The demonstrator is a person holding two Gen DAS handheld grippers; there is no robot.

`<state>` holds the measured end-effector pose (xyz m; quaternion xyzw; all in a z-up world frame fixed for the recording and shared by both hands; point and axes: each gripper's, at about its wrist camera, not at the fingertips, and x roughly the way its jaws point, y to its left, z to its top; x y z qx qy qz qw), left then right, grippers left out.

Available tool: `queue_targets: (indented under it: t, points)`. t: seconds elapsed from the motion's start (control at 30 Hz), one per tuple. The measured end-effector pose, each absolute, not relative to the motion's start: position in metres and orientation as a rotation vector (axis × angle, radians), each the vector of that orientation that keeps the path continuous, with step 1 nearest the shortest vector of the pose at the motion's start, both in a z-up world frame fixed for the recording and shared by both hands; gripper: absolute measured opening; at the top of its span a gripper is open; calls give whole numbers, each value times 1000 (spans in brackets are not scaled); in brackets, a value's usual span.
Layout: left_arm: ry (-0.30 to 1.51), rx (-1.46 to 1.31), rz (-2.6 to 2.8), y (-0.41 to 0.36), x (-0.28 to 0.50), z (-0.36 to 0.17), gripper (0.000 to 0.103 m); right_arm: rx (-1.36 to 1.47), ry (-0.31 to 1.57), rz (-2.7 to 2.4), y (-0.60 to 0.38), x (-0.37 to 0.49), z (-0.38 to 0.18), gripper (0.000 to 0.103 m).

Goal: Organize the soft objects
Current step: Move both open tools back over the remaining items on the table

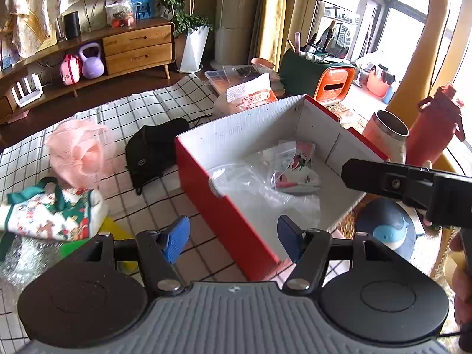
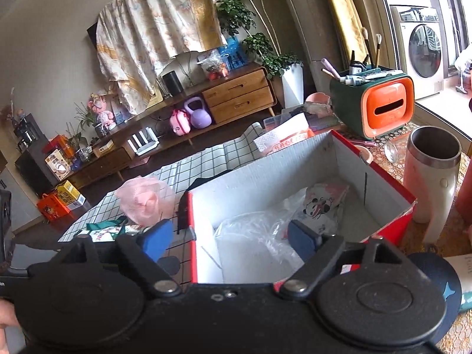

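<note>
A red cardboard box [image 1: 206,183] with a white inside stands on the checked tablecloth; it also shows in the right wrist view [image 2: 392,188]. Inside lie a clear plastic bag [image 1: 259,185] and a panda-print pouch [image 2: 321,206]. On the cloth to its left lie a pink mesh bundle [image 1: 79,153], a black pouch [image 1: 153,150] and a green-and-white printed bag [image 1: 50,218]. My left gripper [image 1: 233,240] is open and empty over the box's near corner. My right gripper [image 2: 233,243] is open and empty above the box's near edge.
A steel-rimmed tumbler [image 2: 430,174] and a red bottle [image 1: 433,126] stand right of the box. An orange-and-green organiser [image 2: 380,106] stands behind it. A bubble-wrap piece [image 1: 17,262] lies at the left. A wooden TV cabinet [image 1: 132,50] runs along the back.
</note>
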<state>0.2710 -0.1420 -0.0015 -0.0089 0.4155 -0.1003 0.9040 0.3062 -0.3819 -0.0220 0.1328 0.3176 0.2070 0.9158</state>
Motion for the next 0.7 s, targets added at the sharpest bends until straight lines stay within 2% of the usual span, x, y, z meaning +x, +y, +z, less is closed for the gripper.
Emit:
queue_targets:
  t: [0.1, 0.3, 0.53, 0.6, 0.7]
  points:
    - [843, -26, -212, -127, 254, 1, 77, 280, 636, 458, -375, 294, -18, 94]
    - [821, -49, -200, -96, 222, 3, 80, 266, 624, 524, -355, 271, -12, 101]
    - [774, -96, -170, -58, 190, 2, 89, 225, 593, 588, -324, 249, -11, 103]
    - [776, -96, -152, -48, 183, -2, 100, 202, 586, 595, -314, 244, -14, 103]
    - [751, -126, -139, -32, 169, -8, 102, 188, 590, 619, -300, 239, -19, 103]
